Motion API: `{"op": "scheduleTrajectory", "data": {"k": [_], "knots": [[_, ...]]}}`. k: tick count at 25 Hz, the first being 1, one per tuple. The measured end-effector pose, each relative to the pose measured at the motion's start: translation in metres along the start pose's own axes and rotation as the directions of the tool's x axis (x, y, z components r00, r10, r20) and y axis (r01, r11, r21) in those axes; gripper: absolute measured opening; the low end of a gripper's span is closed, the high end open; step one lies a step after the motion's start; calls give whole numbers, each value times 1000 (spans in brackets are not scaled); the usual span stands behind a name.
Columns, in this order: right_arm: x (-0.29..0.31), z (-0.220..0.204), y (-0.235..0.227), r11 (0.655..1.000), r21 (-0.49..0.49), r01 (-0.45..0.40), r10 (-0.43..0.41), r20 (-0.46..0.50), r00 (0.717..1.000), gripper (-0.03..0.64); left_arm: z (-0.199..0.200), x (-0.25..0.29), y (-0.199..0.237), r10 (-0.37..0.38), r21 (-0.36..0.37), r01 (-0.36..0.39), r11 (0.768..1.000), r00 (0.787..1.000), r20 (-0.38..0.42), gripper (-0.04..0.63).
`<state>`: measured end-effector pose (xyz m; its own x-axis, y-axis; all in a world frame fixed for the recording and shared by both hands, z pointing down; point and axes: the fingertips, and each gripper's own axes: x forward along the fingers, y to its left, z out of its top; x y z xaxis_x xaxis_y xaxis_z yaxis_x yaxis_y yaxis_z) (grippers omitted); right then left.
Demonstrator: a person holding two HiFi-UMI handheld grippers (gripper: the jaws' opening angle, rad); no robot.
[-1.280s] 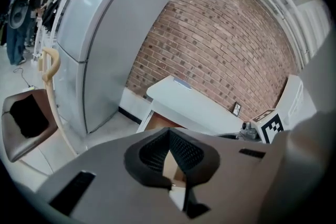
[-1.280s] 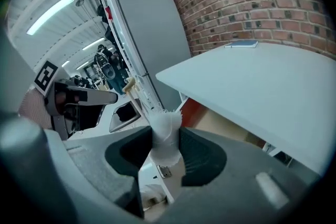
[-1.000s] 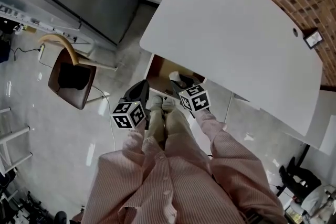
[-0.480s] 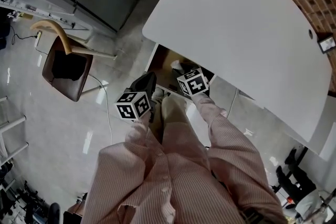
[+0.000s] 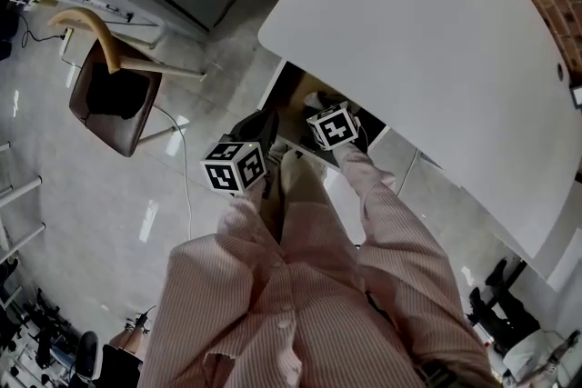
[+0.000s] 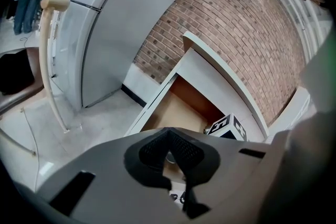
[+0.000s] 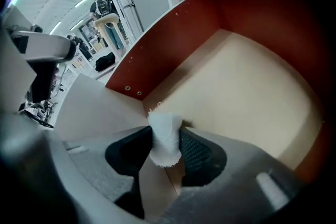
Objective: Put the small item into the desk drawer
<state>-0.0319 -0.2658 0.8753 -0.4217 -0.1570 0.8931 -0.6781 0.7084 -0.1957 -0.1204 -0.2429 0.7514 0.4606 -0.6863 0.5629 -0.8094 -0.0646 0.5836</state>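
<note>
— While the right hand-held gripper is pointing into the open drawer, what is it carrying?
— Its 2 jaws are clamping a small white item, which is standing upright between the dark pads. The item is hanging over the pale drawer floor, near the reddish-brown side wall; whether it is touching the floor, I cannot tell.
— And the left hand-held gripper?
— Its jaws are pressing together with nothing between them. It is hovering just outside the drawer's front edge, aiming along the drawer toward the brick wall.
— Where is the drawer sitting?
— It is sticking out from under the white worktop. From the head view, both grippers are reaching down side by side, and a brown chair is standing well apart at the left.
</note>
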Motion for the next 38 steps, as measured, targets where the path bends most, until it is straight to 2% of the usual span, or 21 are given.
{"op": "scheduleTrajectory", "data": {"k": [5, 9, 12, 16, 19, 24, 27, 31, 38], "knots": [[10, -1, 3, 999, -34, -5, 4, -28, 1000, 164, -3, 3, 3, 6, -18, -6, 1000, 1000, -3, -2], [14, -20, 11, 999, 22, -31, 34, -110, 993, 164, -5, 3, 4, 12, -27, -12, 1000, 1000, -5, -2], [12, 6, 8, 999, -44, -15, 14, -22, 1000, 164, -4, 1, 5, 19, -33, -19, 999, 1000, -6, -2], [13, 1, 11, 999, -20, -32, 31, -42, 999, 179, -5, -3, 7, 24, -40, -25, 999, 1000, -12, -2], [12, -8, 8, 999, 14, -33, 34, -59, 998, 179, -4, -7, 5, 31, -17, -32, 999, 999, -26, -2], [-8, 3, 15, 998, 21, -53, 53, -23, 998, 177, 2, -17, -3, 31, -10, -31, 999, 999, -31, -2], [-24, 9, 20, 999, 6, -52, 52, -10, 999, 157, 8, -24, -12, 23, -4, -23, 1000, 999, -30, -2], [-49, 16, 29, 999, -20, -30, 30, 20, 999, 84, 16, -39, -24, 12, 7, -12, 1000, 999, -31, -2], [-116, 43, 49, 999, -49, -15, 21, 128, 992, 16, 36, -66, -56, -21, 47, 23, 999, 999, -37, -2]]}}
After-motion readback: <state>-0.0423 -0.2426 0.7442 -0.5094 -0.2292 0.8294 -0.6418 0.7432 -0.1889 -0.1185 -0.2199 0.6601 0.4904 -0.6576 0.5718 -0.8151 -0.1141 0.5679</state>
